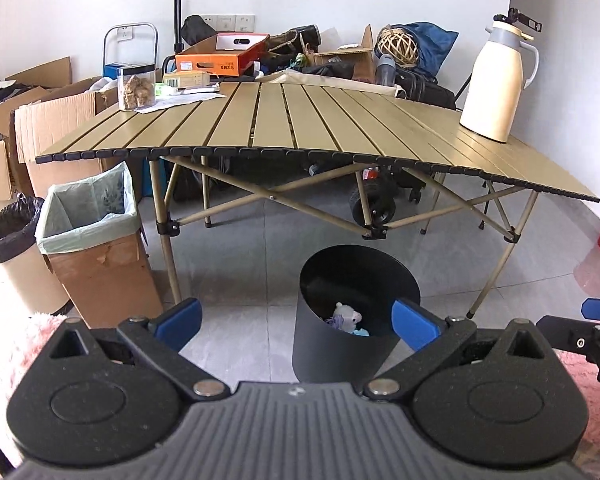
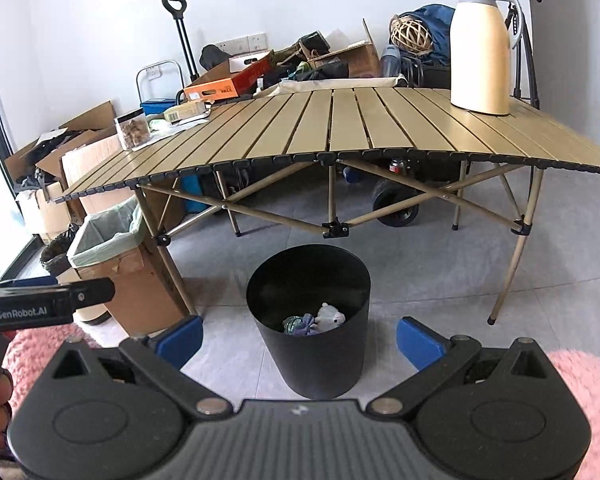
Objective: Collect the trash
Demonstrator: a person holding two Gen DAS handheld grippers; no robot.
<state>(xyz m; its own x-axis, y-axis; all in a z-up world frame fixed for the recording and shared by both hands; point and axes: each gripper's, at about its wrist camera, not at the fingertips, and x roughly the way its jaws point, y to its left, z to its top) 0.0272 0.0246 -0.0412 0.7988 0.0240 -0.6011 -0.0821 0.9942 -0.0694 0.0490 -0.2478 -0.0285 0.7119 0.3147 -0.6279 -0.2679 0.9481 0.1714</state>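
Left of the black bin (image 1: 356,312) stand two other containers: a round can (image 1: 14,248) lined in black and a cardboard box (image 1: 100,248) lined in pale green. The black bin stands on the floor in front of the slatted table (image 1: 300,124) and holds a few scraps of trash (image 1: 346,318) (one white and fluffy, the rest hard to make out). On the table behind the bin stand one jar (image 1: 136,86) and one cream jug (image 1: 496,80). Both tongs, the left gripper (image 1: 296,322) and the right gripper (image 2: 298,338), gape wide and hold nothing. The pink rug (image 2: 592,392) is cut off at both edges.
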